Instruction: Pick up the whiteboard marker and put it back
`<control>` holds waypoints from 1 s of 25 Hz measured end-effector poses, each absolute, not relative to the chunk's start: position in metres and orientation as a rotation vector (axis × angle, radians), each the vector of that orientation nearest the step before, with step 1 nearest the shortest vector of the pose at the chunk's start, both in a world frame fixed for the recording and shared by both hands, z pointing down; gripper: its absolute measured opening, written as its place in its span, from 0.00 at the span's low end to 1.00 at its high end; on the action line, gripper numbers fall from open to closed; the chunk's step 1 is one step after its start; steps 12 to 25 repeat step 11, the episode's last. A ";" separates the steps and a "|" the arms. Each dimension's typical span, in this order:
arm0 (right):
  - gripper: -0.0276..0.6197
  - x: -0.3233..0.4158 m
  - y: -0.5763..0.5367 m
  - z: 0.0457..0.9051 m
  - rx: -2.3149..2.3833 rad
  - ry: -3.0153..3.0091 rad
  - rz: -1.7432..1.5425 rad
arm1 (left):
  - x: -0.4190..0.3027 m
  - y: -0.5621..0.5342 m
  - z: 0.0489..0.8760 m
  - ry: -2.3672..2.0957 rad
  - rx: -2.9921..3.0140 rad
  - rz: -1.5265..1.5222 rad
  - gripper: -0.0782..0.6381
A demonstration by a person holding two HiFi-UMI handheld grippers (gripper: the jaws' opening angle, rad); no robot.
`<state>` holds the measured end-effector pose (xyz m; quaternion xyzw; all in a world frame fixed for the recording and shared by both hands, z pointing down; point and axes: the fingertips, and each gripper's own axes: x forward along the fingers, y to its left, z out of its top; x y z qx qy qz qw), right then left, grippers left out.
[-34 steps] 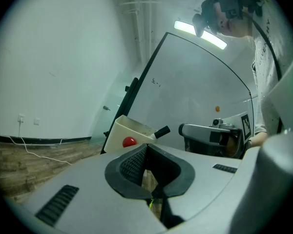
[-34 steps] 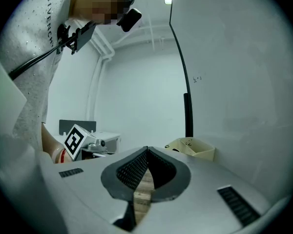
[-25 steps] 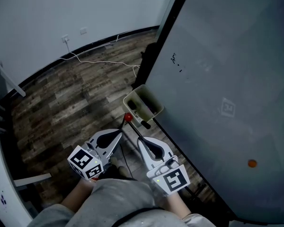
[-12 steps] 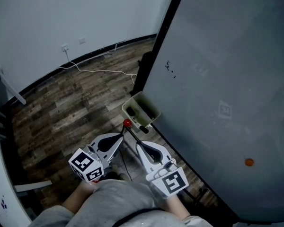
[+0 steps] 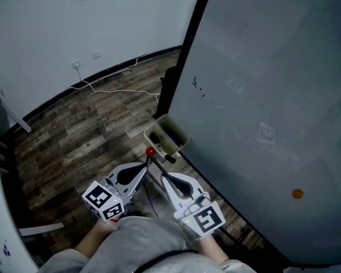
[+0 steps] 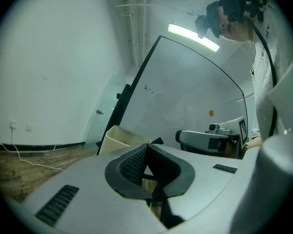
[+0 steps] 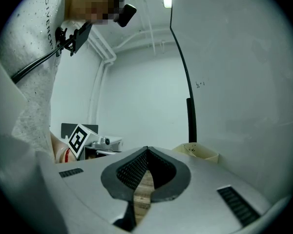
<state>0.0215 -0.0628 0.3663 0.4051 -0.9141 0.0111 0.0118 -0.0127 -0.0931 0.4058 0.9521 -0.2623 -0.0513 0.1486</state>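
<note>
Jaws on your left gripper [image 5: 144, 164] and right gripper [image 5: 162, 176] are both fully closed, gripping nothing. Your whiteboard marker [image 5: 151, 152], red-capped, lies at 12 o'clock from their tips, at the near edge of the beige tray [image 5: 179, 131] beside the whiteboard [image 5: 261, 95].

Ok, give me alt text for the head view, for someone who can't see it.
The person's grey left gripper and right gripper, both shut, point toward a small beige open-topped bin at the lower edge of a large grey whiteboard. A small red object sits beside the bin, above dark wood-plank floor.
</note>
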 end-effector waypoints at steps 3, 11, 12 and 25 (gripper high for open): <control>0.07 0.021 -0.063 0.363 1.258 -2.859 0.025 | -0.012 -0.094 0.402 -0.757 2.737 -0.145 0.13; 0.07 0.018 -0.061 0.363 1.238 -2.864 0.035 | -0.013 -0.090 0.395 -0.742 2.731 -0.143 0.13; 0.07 0.018 -0.061 0.363 1.238 -2.864 0.035 | -0.013 -0.090 0.395 -0.742 2.731 -0.143 0.13; 0.07 0.018 -0.061 0.363 1.238 -2.864 0.035 | -0.013 -0.090 0.395 -0.742 2.731 -0.143 0.13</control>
